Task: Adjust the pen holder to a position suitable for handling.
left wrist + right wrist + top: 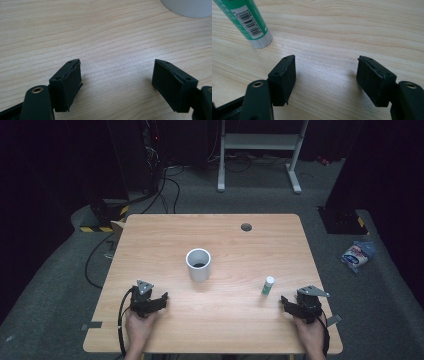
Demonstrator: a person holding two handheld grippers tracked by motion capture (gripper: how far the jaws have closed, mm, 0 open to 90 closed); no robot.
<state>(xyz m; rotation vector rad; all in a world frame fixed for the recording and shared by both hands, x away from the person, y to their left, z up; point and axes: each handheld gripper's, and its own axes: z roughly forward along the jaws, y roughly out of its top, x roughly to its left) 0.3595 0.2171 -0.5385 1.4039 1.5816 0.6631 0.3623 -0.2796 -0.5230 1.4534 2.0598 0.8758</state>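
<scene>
**Both grippers parked wide open, nothing grabbed**

Nearest the camera: two hands at the bottom edge of the high view, each wrapped around a gripper. Left gripper [159, 301] down at about 7 o'clock on the wooden table [150, 235], jaws spread wide with only bare wood between them in the left gripper view [116, 75]. Right gripper [286, 301] over at roughly 5 o'clock, jaws also standing far apart, clamped on nothing [325, 75].

Green glue stick [268, 285] standing upright with its white cap on top, just beside the right gripper at about its 11 o'clock, not touching. Same stick leaning into the right gripper view's upper left [249, 22], barcode label showing, clear of both pads.

White cup [198, 264] dead centre of the table, upright, mouth open, well apart from both grippers. Edge of it peeking in at 1 o'clock in the left gripper view [187, 7].

Small grey hole [246, 227] in the tabletop up near 12 o'clock.
</scene>
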